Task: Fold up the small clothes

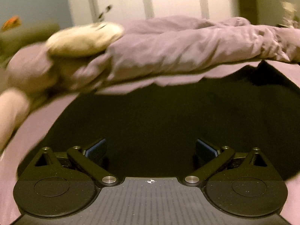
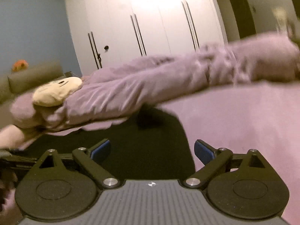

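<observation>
On bed (image 2: 243, 121), dark garment (image 1: 159, 116) lying flat for folding; left gripper (image 1: 151, 150) and right gripper (image 2: 151, 150) hovering over it, jaws gaping wide (nothing held).

My bed (image 1: 28, 131), pink sheet.
On it lie a black garment (image 1: 159, 116), a rumpled mauve duvet (image 1: 178, 50) and a cream plush toy (image 2: 56, 91).

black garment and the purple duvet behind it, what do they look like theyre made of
Black garment: looks like a soft matte knit, maybe cotton; it lies flat and shows no sheen, though it is too dark to be sure. Purple duvet: seemingly woven cotton-like fabric over padding, matte, with many fine crumples and puffy folds.
</observation>
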`<action>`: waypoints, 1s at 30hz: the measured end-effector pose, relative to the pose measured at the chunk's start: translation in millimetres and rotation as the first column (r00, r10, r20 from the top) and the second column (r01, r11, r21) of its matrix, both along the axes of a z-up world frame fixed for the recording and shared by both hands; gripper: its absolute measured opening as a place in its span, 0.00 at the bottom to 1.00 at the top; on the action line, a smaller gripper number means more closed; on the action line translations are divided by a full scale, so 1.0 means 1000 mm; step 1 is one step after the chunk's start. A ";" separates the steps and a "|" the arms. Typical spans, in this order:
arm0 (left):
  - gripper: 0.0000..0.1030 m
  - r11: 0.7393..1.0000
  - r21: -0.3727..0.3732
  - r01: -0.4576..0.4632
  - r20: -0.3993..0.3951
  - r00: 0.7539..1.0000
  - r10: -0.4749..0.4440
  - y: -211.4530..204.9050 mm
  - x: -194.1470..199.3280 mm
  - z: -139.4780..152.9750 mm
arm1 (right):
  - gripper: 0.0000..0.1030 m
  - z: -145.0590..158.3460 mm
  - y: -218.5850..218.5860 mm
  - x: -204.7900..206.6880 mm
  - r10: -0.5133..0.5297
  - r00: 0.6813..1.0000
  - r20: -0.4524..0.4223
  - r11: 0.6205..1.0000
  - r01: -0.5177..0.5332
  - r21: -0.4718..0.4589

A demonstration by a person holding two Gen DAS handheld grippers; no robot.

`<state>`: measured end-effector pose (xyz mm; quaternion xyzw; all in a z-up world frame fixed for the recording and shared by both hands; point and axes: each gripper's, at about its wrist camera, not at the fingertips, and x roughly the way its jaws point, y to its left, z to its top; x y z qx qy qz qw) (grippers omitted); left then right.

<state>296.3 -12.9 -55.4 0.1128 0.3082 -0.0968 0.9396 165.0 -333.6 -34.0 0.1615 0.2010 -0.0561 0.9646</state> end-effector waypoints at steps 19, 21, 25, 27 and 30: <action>1.00 0.973 -0.127 -0.193 -0.241 0.958 0.158 0.042 -0.021 -0.011 | 0.34 -0.020 0.007 0.016 0.015 0.986 -0.169 0.999 -0.023 -0.045; 1.00 0.972 -0.135 -0.195 -0.252 0.955 0.157 0.042 -0.019 -0.013 | 0.47 -0.025 0.000 0.024 0.034 0.980 -0.197 0.999 -0.035 -0.004; 1.00 0.965 -0.152 -0.214 -0.275 0.947 0.166 0.045 -0.015 -0.017 | 0.52 -0.038 -0.010 0.032 0.069 0.979 -0.193 0.993 -0.050 0.103; 1.00 0.961 -0.159 -0.226 -0.283 0.943 0.175 0.050 -0.012 -0.018 | 0.52 -0.040 -0.013 0.035 0.082 0.979 -0.187 0.989 -0.057 0.136; 1.00 0.950 -0.173 -0.258 -0.272 0.940 0.206 0.063 -0.011 -0.014 | 0.39 -0.041 -0.012 0.037 0.102 0.978 -0.182 0.991 -0.083 0.109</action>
